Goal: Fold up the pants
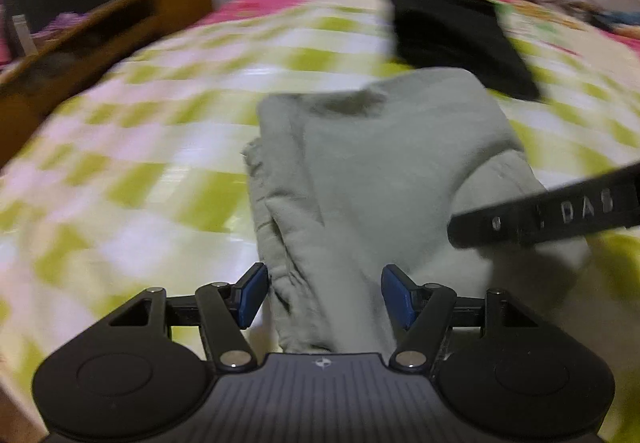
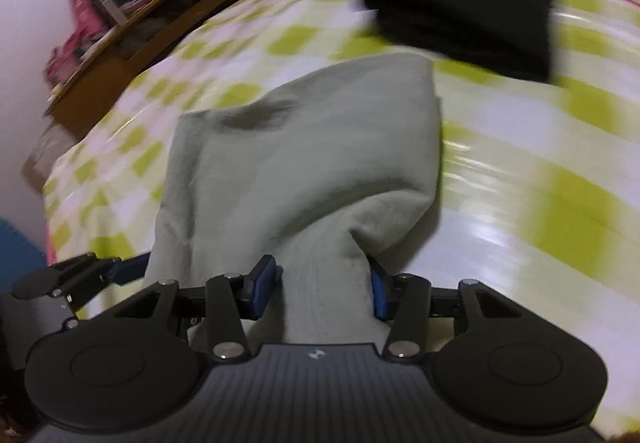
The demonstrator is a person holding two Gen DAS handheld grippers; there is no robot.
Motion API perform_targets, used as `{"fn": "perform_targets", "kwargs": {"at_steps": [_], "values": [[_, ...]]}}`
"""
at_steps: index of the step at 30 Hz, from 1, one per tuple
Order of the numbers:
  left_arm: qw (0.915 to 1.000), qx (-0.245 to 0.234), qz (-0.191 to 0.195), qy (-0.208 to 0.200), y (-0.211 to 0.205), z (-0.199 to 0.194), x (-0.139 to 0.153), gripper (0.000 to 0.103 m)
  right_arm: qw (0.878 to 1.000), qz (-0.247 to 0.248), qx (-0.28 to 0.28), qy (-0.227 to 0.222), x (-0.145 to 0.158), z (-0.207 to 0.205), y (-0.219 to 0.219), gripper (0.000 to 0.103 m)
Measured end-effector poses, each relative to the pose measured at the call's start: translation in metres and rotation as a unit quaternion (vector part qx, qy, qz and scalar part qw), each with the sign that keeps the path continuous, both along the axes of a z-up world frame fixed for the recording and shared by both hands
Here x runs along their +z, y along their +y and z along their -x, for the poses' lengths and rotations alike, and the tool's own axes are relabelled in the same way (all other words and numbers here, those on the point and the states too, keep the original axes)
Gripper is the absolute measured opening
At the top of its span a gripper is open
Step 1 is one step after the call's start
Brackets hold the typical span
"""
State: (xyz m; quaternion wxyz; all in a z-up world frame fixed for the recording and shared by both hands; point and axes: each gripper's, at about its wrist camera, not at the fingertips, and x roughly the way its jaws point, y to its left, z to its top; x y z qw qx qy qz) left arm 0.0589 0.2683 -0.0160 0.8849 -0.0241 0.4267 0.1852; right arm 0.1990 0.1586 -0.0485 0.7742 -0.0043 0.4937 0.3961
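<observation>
Pants (image 2: 304, 155), grey-green, on checked bedsheet (image 2: 520, 171), long axis near-to-far, bunched near end. Right gripper (image 2: 324, 293) clamped on near fabric. Left gripper (image 1: 324, 295) parted, fabric between pads, grip unclear.

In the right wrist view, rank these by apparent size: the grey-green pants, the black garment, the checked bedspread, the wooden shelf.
1. checked bedspread
2. grey-green pants, enlarged by nearness
3. black garment
4. wooden shelf, partly cut off, so its place against the black garment is unsure

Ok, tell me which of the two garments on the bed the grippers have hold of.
The grey-green pants, bunched between both grippers' jaws. The black garment lies untouched farther up the checked bedspread.
</observation>
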Motion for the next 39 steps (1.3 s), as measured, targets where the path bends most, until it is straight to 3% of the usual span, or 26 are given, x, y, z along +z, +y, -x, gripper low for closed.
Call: {"fn": "perform_targets", "kwargs": {"at_steps": [3,5,9,13,20,24,29,39], "values": [[0.9982,0.057,-0.015,0.015,0.045,0.012,-0.005,0.078,0.999,0.001,0.042,0.007,-0.005,0.008,0.056,0.049],[0.9965,0.082,-0.003,0.015,0.066,0.020,-0.006,0.079,0.998,0.012,0.059,-0.012,-0.003,0.014,0.079,0.050],[0.9936,0.112,0.008,-0.013,0.073,0.042,0.008,0.078,0.999,0.004,0.034,-0.016,0.009,0.015,0.068,0.050],[0.9934,0.110,0.011,-0.029,0.051,0.061,0.017,0.078,0.999,0.001,-0.009,-0.045,0.026,0.024,0.027,0.051],[0.9947,0.087,0.032,-0.043,-0.010,0.082,0.039,0.078,0.999,-0.019,-0.027,-0.024,0.034,0.071,-0.025,0.051],[0.9959,0.069,0.019,-0.057,-0.047,0.094,0.056,0.084,0.999,-0.027,-0.024,-0.024,0.041,0.103,-0.043,0.050],[0.9947,0.083,0.003,-0.062,-0.063,0.113,0.064,0.094,0.998,-0.030,-0.030,-0.037,0.053,0.128,-0.065,0.051],[0.9932,0.098,-0.048,-0.038,-0.083,0.139,0.070,0.094,0.998,-0.028,-0.026,-0.056,0.062,0.160,-0.073,0.053]]}}
